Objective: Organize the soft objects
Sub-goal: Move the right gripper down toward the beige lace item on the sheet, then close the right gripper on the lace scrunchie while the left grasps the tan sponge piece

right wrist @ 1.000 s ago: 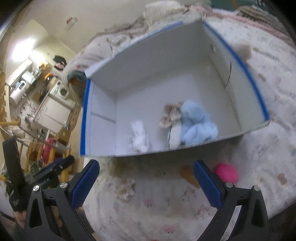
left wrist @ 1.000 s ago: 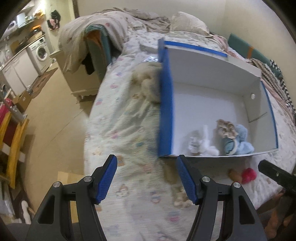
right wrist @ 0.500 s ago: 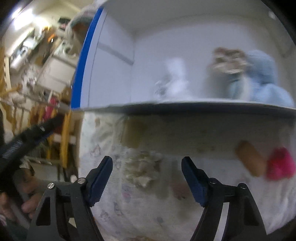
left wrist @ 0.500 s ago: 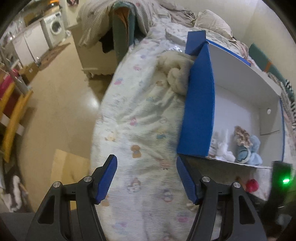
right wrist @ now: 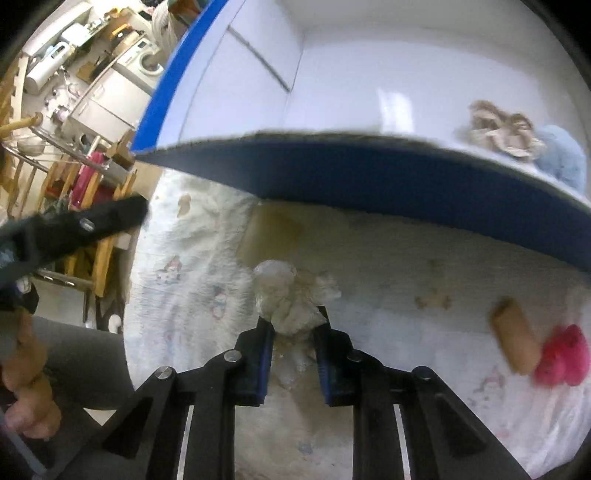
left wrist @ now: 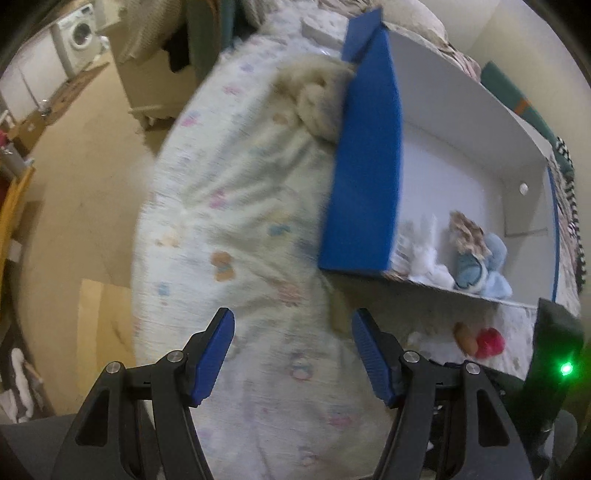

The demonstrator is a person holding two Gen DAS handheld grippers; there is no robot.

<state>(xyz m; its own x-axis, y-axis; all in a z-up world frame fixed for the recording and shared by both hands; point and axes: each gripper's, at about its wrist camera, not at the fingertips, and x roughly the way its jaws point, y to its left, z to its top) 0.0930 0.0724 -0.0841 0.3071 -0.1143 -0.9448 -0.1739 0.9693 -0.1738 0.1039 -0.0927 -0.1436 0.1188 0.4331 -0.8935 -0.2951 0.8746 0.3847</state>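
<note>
On a bed (right wrist: 184, 273) under a printed quilt: right gripper (right wrist: 293, 325), jaws just drawn in, pinching a cream fluffy toy (right wrist: 291, 299) that lies on the quilt just in front of a blue-and-white box (right wrist: 332, 173). Blue pads pressed into both sides of the toy's near end, the rest of it bulging out ahead of the fingertips (right wrist: 266, 332).

Left gripper (left wrist: 291, 334) spread wide above bare quilt, nothing between its pads, pointing steeply down near the box's blue side wall (left wrist: 364, 166).

Inside the box, against its near wall: a white plush (left wrist: 424, 251), a light blue plush (left wrist: 487, 266) and a beige ruffled piece (left wrist: 467, 232) resting against the blue one.

Outside the box, on the quilt to the right of the pinched toy: a tan cylinder-shaped soft piece (right wrist: 515, 341) touching or just beside a bright pink plush (right wrist: 563, 354). Also a flat yellowish pad (right wrist: 269, 236) lying on the quilt between the cream toy and the box wall.

Beyond the box's far left corner, in the left wrist view: a larger cream woolly bundle (left wrist: 314, 99) against the blue wall.

Lower left in the right wrist view: a person's hand (right wrist: 29, 387) around the other tool's handle. Background: washing machine (left wrist: 79, 33) and tan floor (left wrist: 74, 166), much of it blurred.
</note>
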